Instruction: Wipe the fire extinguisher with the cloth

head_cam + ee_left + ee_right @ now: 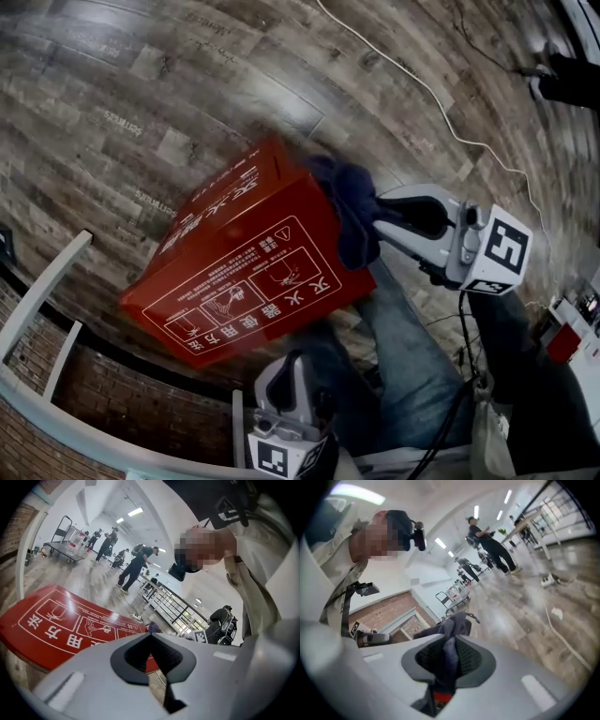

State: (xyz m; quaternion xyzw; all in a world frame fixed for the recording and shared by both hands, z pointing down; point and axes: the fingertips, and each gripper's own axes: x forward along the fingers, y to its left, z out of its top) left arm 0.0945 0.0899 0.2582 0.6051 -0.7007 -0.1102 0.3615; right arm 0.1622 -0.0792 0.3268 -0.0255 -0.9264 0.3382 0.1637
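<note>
The right gripper [380, 221], jaws pinched on a dark blue cloth [345, 199], is at the far right end of the red fire extinguisher box [246, 274], whose long side runs toward the near left, where the left gripper [292, 371] hangs with jaws together, empty.

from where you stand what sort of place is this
Probably a large open indoor hall, maybe a workshop or lab: ceiling strip lights, a platform trolley and several people standing about a wide floor.
</note>
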